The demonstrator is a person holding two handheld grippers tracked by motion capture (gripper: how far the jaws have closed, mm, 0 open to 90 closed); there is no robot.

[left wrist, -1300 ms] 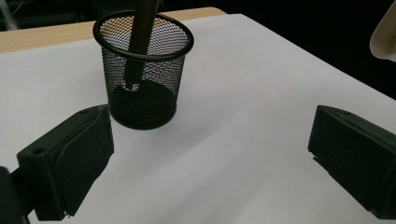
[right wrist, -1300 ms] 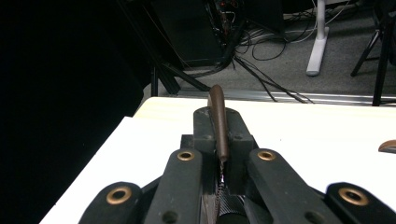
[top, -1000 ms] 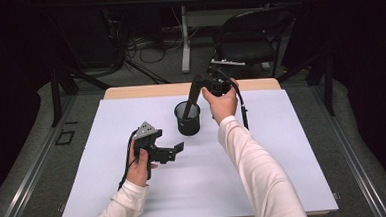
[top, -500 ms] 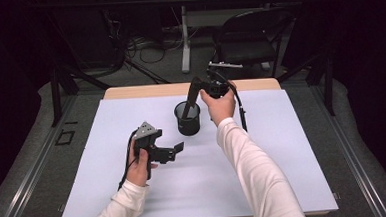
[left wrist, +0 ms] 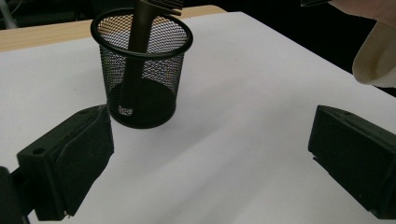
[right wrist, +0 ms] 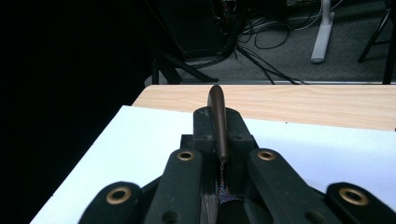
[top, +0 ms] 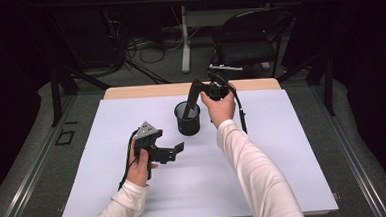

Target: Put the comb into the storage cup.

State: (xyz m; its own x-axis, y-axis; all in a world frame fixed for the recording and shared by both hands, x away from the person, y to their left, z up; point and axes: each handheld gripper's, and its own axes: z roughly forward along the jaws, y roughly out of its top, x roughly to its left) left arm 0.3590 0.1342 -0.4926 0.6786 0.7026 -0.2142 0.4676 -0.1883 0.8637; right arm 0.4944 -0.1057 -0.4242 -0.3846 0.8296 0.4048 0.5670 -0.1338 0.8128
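Black mesh cup point(top: 188, 119) stands upright at the far middle of the white table cover point(top: 283, 149), a dark brown comb point(left wrist: 135, 60) leaning inside it. Right gripper point(top: 195, 91), jaws closed on the comb's upper end, is above the cup. Left gripper point(top: 175, 150), jaws wide apart and empty, is near left of the cup.

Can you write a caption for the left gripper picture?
Open left gripper faces a black mesh cup on the white table, a dark handle standing inside.

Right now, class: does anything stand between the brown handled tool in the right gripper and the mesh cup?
Nothing visible does. The brown tool already stands inside the mesh cup, its lower end near the cup's floor, held at the top by the right gripper. The left gripper rests open, apart, beside the cup.
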